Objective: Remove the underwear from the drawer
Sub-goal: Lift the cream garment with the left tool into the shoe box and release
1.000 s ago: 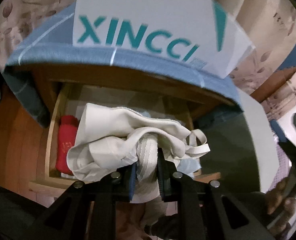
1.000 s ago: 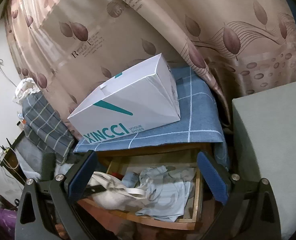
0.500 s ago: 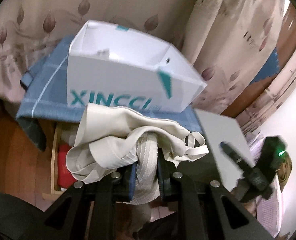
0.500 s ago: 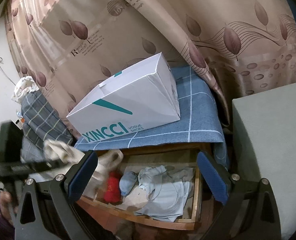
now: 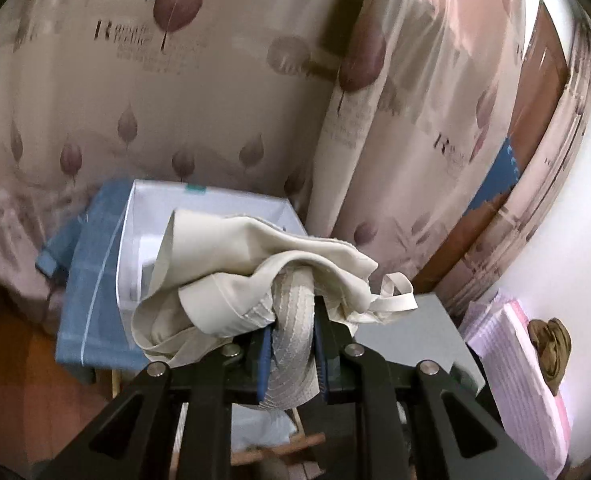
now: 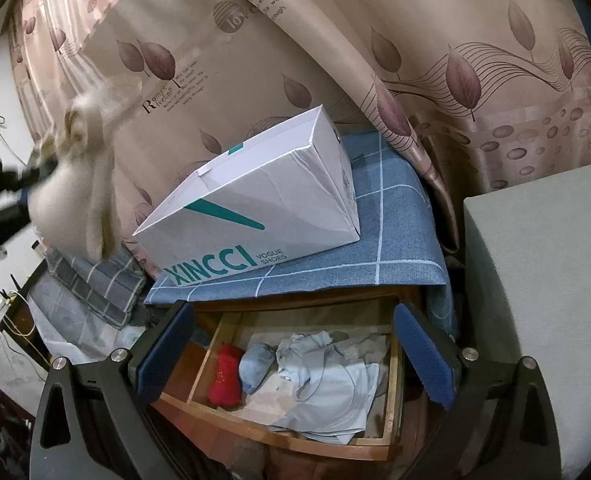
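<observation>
left wrist view:
left gripper [image 5: 291,344]: black two-finger tool with blue pads, clamped on the ribbed waistband of a cream-white cotton underwear garment [image 5: 255,276].
garment position: bunched over the fingertips, a loose strap loop hanging off its right side; held up in front of the white cardboard shoe box [image 5: 211,216].
box: open top seen from above, set on a blue checked cloth [image 5: 91,304].
backdrop: beige curtain printed with mauve leaves [image 5: 175,80]; a grey block surface [image 5: 407,340] lies low right, a pink-and-white striped pad [image 5: 523,364] beyond it with a brown crumpled item [image 5: 551,344] on top.

right wrist view:
right gripper [image 6: 295,356]: jaws spread wide, nothing held between the blue pads.
wooden drawer [image 6: 287,440]: pulled open below the blue cloth, framed between the fingers.
drawer contents: a red rolled sock [image 6: 225,376] at left, a pale blue rolled sock [image 6: 257,364] touching it, light blue-grey crumpled clothing [image 6: 331,384] filling the right part.
garment: blurred at far left, hanging from the left gripper [image 6: 35,176], well above and to the left of the drawer, clear of it.
box: lettered XINCCI VOGUE SHOES, sitting on the cloth directly above the drawer.
left edge: a grey plaid fabric [image 6: 95,284] lies beside the cabinet.
</observation>
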`<act>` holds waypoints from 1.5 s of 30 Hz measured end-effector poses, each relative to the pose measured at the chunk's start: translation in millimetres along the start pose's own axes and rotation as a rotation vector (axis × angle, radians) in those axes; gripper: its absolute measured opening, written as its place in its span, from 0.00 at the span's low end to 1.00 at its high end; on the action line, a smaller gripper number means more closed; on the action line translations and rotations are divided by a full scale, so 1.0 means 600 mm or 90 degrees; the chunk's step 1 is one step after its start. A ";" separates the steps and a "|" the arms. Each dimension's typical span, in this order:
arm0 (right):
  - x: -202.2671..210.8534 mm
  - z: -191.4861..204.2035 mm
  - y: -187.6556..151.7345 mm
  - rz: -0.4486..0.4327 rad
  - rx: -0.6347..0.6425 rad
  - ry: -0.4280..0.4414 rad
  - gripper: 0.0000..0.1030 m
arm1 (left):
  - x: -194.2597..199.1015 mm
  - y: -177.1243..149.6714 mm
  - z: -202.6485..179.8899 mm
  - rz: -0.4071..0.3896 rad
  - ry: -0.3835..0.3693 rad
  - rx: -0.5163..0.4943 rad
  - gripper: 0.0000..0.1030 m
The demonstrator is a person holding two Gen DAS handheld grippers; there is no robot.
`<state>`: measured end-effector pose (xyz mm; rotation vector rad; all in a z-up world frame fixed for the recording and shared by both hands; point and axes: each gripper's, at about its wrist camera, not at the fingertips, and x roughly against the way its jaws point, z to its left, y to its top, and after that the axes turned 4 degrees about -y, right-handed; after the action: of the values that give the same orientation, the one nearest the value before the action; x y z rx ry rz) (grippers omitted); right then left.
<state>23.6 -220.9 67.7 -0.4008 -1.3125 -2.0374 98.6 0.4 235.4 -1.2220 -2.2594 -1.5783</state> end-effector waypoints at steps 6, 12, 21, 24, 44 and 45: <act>-0.001 0.005 0.002 0.003 0.006 -0.002 0.96 | -0.048 0.079 0.012 -0.020 0.039 -0.008 0.17; -0.004 0.006 0.000 0.007 0.010 -0.001 0.96 | -0.154 0.113 0.073 0.016 0.110 0.003 0.17; -0.006 0.009 -0.002 0.013 0.017 -0.003 0.96 | -0.274 0.112 0.174 0.065 0.167 0.048 0.17; -0.008 0.010 -0.003 0.016 0.019 -0.004 0.96 | -0.291 0.114 0.180 0.068 0.180 0.037 0.18; -0.020 0.019 -0.007 0.037 0.038 -0.014 0.96 | -0.281 0.115 0.199 0.049 0.214 0.055 0.51; -0.021 0.020 -0.007 0.038 0.039 -0.015 0.96 | -0.273 0.112 0.197 0.046 0.208 0.053 0.51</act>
<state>28.5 -204.7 62.9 -0.4321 -1.3575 -1.9440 291.2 19.3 146.8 -0.9336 -2.0296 -1.5139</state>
